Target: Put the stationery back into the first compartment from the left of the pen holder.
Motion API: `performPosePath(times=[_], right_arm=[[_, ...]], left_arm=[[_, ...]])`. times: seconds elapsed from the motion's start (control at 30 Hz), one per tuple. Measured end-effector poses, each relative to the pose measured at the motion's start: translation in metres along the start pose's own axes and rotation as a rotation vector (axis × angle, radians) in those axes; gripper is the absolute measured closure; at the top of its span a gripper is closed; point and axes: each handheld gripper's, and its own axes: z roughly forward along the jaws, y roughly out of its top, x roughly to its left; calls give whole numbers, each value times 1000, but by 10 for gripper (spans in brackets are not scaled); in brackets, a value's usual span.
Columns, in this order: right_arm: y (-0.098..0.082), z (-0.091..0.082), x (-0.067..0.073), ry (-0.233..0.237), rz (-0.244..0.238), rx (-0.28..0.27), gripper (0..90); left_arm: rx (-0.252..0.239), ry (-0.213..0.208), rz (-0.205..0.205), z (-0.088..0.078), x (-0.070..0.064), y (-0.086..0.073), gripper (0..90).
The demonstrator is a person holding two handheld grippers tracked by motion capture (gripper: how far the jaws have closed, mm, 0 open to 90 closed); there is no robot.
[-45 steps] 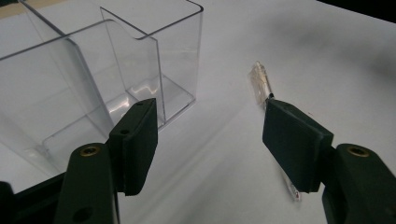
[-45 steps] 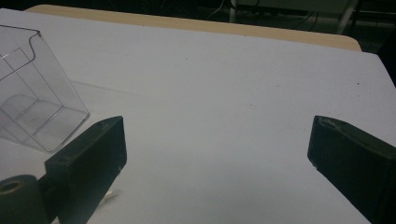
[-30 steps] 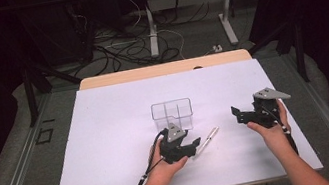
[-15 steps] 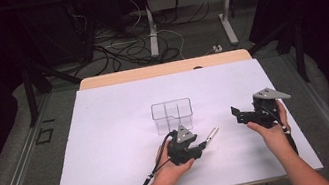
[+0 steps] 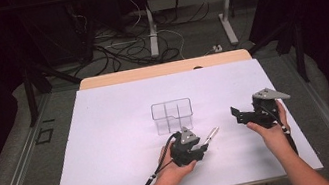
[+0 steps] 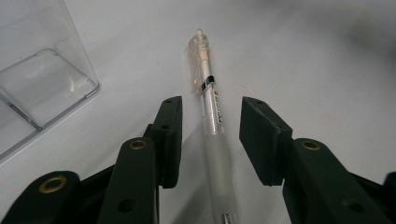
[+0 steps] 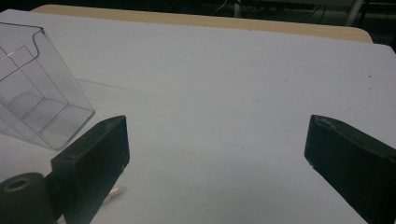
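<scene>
- The pen lies flat on the white bench, low and centre in the high view, just in front of the clear divided holder and apart from it.
- The left gripper straddles the pen's barrel — its jaws have just been closing in, yet in the left gripper view a gap shows on each side, so the pads do not press on it yet.
- The right gripper hangs at the right of the high view with its jaws wide apart and nothing between them.
- The step in hand looks to be the pinch on the pen. To do it well, keep the barrel centred between the pads so both meet it together; if one lands first, the round barrel will likely roll or skid away across the smooth sheet.
- Closing on the frosted grip section, where the pads now stand, seems wise — it should slip less than the glossy upper barrel by the clip.
- Hold the jaw tips low, near the bench, so they catch the barrel at its widest and do not ride over the top.
- Lift only when the pen sits firm.
</scene>
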Motion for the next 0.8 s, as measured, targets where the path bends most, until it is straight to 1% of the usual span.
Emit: performPosePath(times=[0.03,0.1,0.17,0.2,0.23,0.27,0.37,0.4,0.43,0.47,0.6,0.63,0.67,0.73,0.8], right_arm=[[0,0,0,0,-1,-1,65],[0,0,0,0,-1,0,65],[0,0,0,-2,-4,0,66],[0,0,0,1,2,2,66],[0,0,0,1,0,1,66],[0,0,0,0,-4,1,66],[0,0,-1,0,-8,1,66],[0,0,-1,0,-8,2,66],[0,0,-1,0,-8,2,66],[0,0,-1,0,-9,2,66],[0,1,-1,2,-9,0,66],[0,0,-1,-1,-7,6,66],[0,1,-2,4,-7,2,66],[0,1,-2,4,-10,1,67],[-1,1,-2,-2,-15,-1,67]], left_arm=[[5,-4,-5,0,-1,0,609],[16,1,9,0,-1,0,623],[16,-2,9,1,-2,0,632],[28,-2,12,1,-2,0,635],[23,1,22,2,-2,0,640],[25,-2,17,2,-3,0,643],[44,0,22,3,-4,1,652],[53,-1,14,4,-5,1,657],[52,3,23,4,-4,1,661],[55,0,18,5,-5,1,665],[59,6,16,5,-6,1,685],[62,15,25,5,-5,2,692],[63,18,24,5,-5,2,700],[56,23,13,6,-6,1,716],[64,35,27,5,-6,2,737]])
